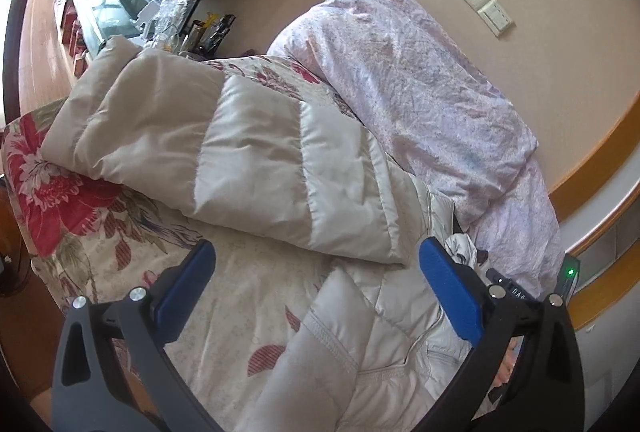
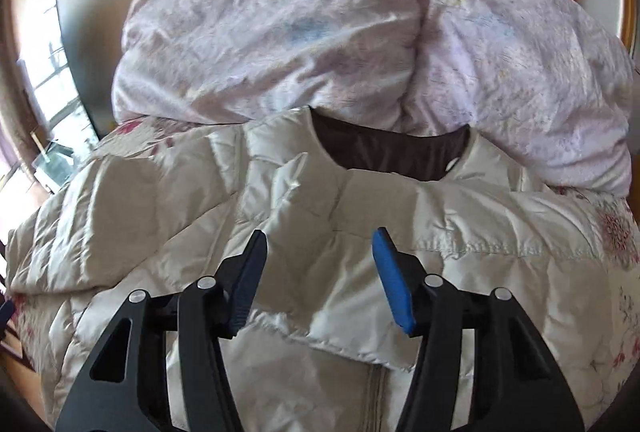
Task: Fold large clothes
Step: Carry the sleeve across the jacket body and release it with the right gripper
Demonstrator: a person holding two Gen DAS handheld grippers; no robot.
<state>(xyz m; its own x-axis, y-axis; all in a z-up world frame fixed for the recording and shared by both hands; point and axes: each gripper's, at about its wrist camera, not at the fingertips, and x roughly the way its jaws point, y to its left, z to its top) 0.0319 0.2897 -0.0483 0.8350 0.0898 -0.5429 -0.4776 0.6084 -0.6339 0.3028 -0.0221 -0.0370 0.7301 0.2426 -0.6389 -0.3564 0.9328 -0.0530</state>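
The folding looks about half done: ahead of the spread, empty left tongs (image 1: 316,260), one sleeve of the cream quilted puffer jacket (image 1: 224,159) lies folded across its body on the red-flowered cotton bedspread (image 1: 60,191). The right tongs (image 2: 320,236) stand parted, gripping nothing, over its slick, puffy chest, below the dark-lined collar (image 2: 392,151) and crumpled lilac duvet (image 2: 280,31); the other side and final fold seem left.

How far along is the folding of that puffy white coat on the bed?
One sleeve of the white coat already lies folded across its body. Nothing is in hand: the left gripper and right gripper are both open above the fabric. The coat is still spread wide, so the other folds remain.
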